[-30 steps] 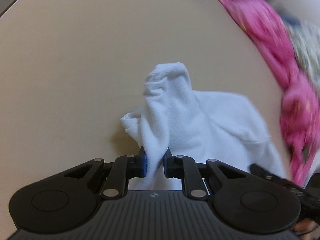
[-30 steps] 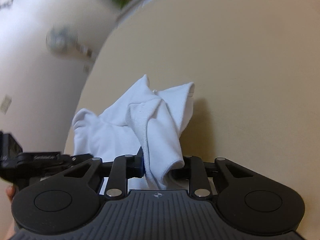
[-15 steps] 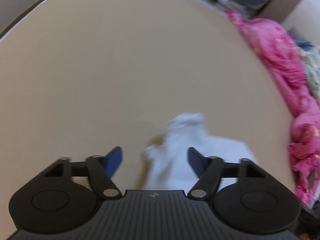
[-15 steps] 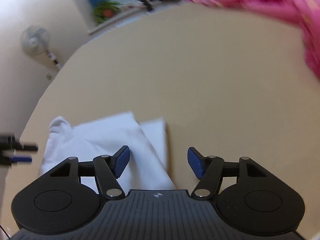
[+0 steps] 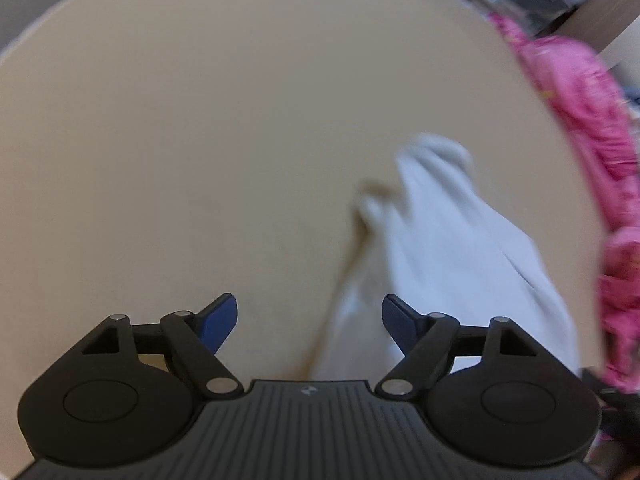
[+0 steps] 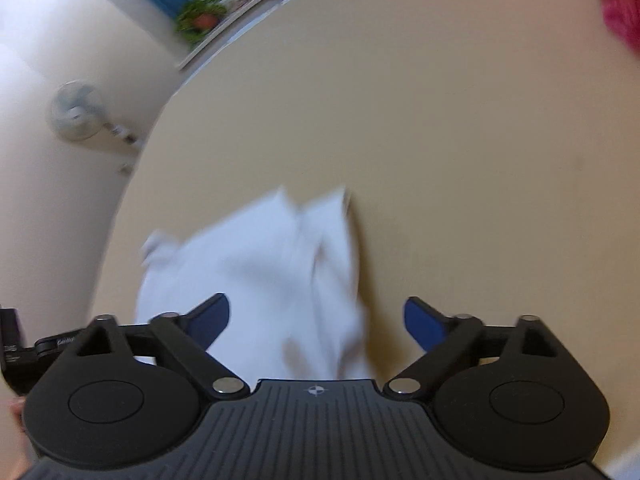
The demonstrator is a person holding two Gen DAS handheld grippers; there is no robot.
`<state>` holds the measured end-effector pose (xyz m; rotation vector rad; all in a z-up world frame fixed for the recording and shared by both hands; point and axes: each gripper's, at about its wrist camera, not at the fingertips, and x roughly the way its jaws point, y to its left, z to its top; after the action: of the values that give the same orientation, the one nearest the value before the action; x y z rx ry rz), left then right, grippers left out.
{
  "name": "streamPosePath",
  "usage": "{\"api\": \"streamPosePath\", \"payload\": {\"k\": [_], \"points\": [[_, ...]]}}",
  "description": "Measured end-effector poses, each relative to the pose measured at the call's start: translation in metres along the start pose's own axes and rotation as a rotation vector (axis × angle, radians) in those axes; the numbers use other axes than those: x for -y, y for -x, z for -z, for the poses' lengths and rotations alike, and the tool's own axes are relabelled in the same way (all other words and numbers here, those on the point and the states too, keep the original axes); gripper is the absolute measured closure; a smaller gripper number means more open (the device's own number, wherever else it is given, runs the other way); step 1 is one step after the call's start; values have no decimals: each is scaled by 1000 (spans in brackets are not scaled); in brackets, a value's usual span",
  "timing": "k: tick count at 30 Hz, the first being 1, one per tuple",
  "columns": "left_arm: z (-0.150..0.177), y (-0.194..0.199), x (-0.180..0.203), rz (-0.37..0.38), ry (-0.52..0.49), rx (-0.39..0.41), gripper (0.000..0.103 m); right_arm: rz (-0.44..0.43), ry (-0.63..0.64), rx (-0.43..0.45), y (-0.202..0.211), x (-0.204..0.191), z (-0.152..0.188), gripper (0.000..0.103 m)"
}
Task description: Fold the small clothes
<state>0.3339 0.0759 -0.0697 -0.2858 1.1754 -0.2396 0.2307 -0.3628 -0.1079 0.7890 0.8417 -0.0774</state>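
On my left wrist view, the left gripper (image 5: 310,320) is released, blue pads spread wide, with the blurred white garment (image 5: 448,248) lying on the beige tabletop (image 5: 200,140) at centre right and pink fabric (image 5: 592,120) along the right edge. My right gripper (image 6: 316,322) is released too, the white garment (image 6: 264,264) lying at lower centre.

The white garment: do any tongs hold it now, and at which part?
Nothing is held. The left tongs and the right tongs are both open, and the white garment lies loose on the table.
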Motion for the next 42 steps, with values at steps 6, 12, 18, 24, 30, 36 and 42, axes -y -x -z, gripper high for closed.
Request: {"api": "streamPosePath", "payload": {"k": [6,12,18,24,30,36,42], "points": [[52,-8,12,70,-2,-60,12,27,53,-140,-7,-3,59,2],[70,-8,33,58,-24,-54,23,-42,121,-144,-8,-12,55,78],[107,11,61,52,-134,-58,25,-60,124,-143,13,-11,23,86],[117,-2,45,-102,-97,-45,9,31,128,-214,10,13,34,55],[145,30,78,-342,-334,39,9,172,148,-128,43,12,69,38],[200,88,105,-439,-425,177,1,268,312,117,132,-28,110,9],[245,126,112,-361,-269,204,1,313,473,286,178,-70,158,2]]}}
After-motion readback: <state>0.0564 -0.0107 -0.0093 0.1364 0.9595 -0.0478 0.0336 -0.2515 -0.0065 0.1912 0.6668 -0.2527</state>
